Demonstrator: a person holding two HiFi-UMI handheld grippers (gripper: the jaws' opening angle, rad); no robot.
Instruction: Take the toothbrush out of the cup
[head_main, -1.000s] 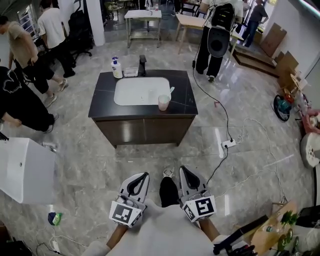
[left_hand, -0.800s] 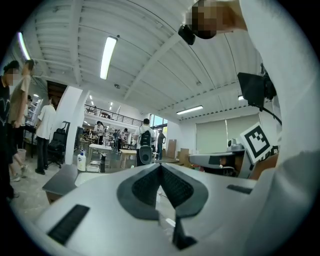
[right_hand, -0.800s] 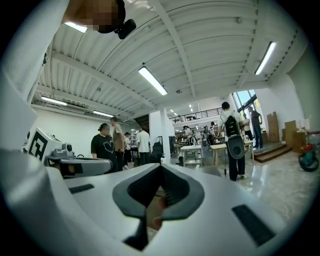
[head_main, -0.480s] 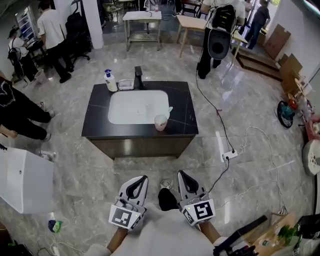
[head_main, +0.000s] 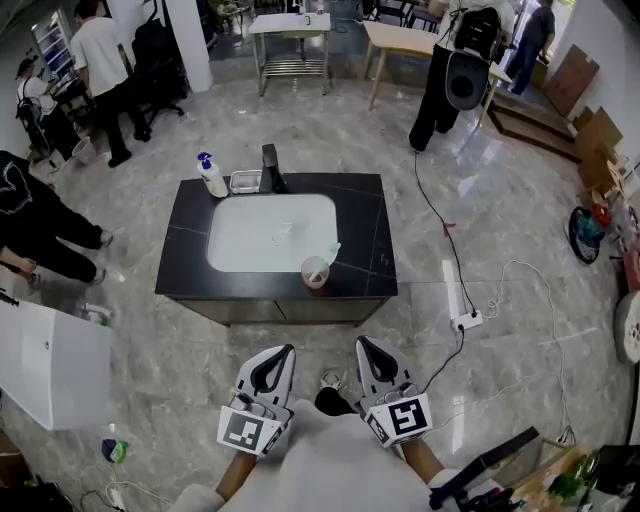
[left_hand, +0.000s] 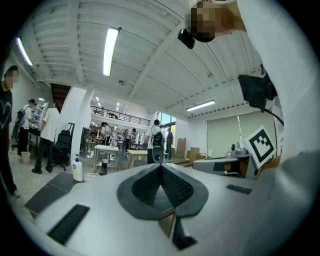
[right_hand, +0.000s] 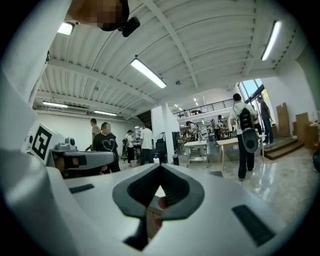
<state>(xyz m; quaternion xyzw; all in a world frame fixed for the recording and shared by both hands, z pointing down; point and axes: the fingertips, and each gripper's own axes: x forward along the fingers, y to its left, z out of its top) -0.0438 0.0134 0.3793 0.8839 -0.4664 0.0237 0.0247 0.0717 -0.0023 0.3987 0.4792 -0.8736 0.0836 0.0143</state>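
— At the front edge of the black counter (head_main: 365, 235), just beside the near right corner of the white basin (head_main: 262, 235), a pink cup (head_main: 315, 272) is found standing upright. The toothbrush (head_main: 331, 254) is lodged inside it, leaning up and to the right past the rim.

— Which step is judged to be in hand?

— The approach. Both grippers are held low, close to the person's body and well apart from the counter, with open floor between. No part of the removal is yet done, as the brush is lodged in the cup.

— How are the jaws recorded?

— On the left gripper (head_main: 286, 352) the jaws are pressed together to a point, with nothing pinched. The same is noted on the right gripper (head_main: 366, 345). Each gripper view confirms this.

— What is called for next?

— The gap to the counter must be closed first. One pair of jaws must then be spread and brought to the part of the brush above the rim. A pinch is needed there, followed by a lift along the lean of the handle. It is judged that the cup could be dragged or tipped if the pull is made sideways. A steadying hold with the other gripper may be warranted.

— How is the toothbrush described?

— It is seen as a slim, pale stick with a lighter upper end. Only the upper part is exposed. Bristles cannot be made out at this range.
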